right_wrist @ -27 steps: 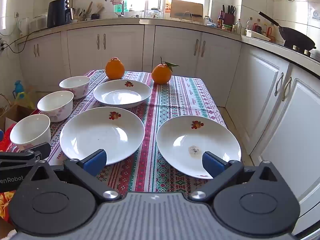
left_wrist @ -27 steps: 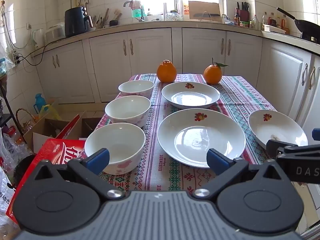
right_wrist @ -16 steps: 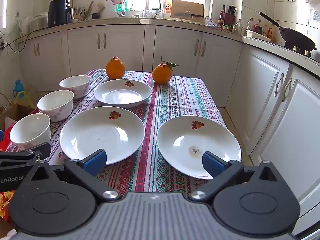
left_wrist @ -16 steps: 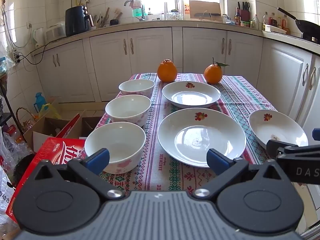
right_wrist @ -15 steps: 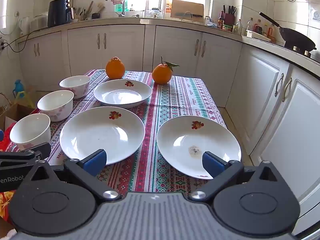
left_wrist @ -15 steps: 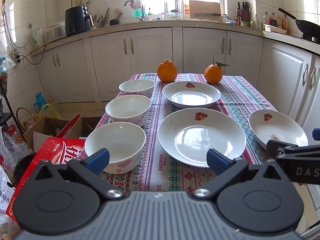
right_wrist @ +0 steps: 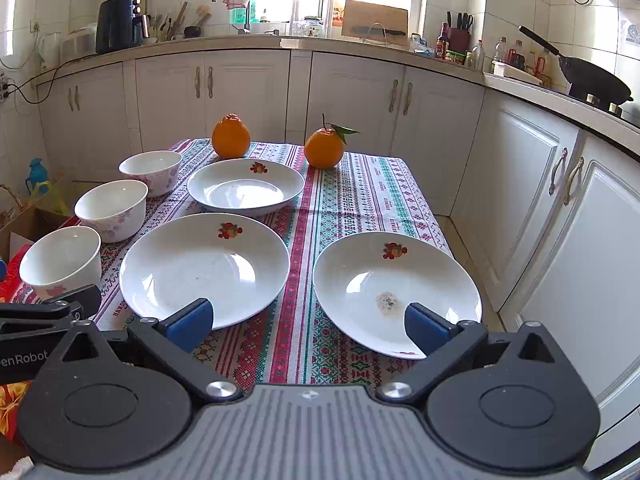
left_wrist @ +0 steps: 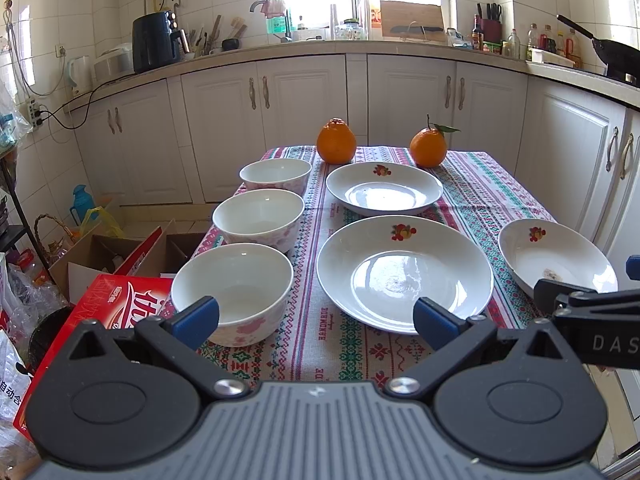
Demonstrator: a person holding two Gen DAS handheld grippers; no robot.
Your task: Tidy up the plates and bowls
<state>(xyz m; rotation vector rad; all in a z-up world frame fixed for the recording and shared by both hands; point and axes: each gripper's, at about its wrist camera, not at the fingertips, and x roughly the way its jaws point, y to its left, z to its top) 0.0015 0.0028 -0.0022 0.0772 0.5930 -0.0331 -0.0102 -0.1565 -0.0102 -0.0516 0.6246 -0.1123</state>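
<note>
Bowls (left_wrist: 260, 224) in row front-to-back, plates (left_wrist: 404, 272) upright; L gripper (left_wrist: 316, 318), R gripper (right_wrist: 308, 322) wide, empty.

Home kitchen: white cabinets (right_wrist: 248, 88), countertop (right_wrist: 360, 50) with air fryer (left_wrist: 155, 42), knife block (right_wrist: 458, 38), wok (right_wrist: 592, 80).

Right gripper (right_wrist: 308, 322) jaws wide, empty, above tablecloth's (right_wrist: 360, 188) near edge. Three plates, three bowls along left edge, two oranges at far edge.

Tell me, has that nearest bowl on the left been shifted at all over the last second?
No. The nearest bowl sits in the same spot on the tablecloth, just this side of the middle bowl, as before.
</note>
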